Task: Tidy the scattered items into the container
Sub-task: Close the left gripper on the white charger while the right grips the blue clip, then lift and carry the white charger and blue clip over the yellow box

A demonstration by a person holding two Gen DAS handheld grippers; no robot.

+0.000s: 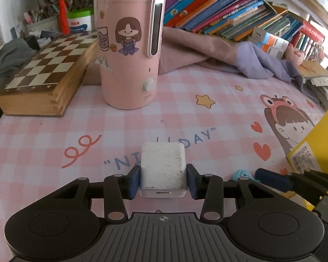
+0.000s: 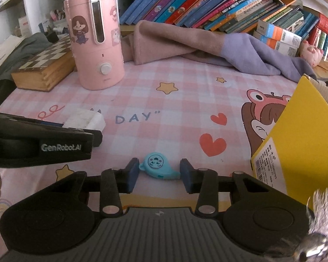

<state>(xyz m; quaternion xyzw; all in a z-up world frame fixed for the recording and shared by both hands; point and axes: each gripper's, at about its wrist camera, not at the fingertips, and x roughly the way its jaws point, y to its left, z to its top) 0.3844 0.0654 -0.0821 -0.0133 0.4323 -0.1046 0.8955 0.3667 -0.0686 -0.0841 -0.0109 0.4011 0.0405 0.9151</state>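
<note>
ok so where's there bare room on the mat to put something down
The widest bare patch lies mid-mat, between the pink jug, the folded blanket and the yellow box. The near edge is crowded: white charger, blue charm and both sets of fingers. The back left holds the chessboard.

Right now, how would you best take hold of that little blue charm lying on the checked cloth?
Across its round body, coming down from above and behind, as the right gripper is placed. The blue charm lies flat on the pink checked cloth, its thin tail tapering toward the right pad, so pinching the tail alone might slip. The pads flank it; whether they already press is unclear.
</note>
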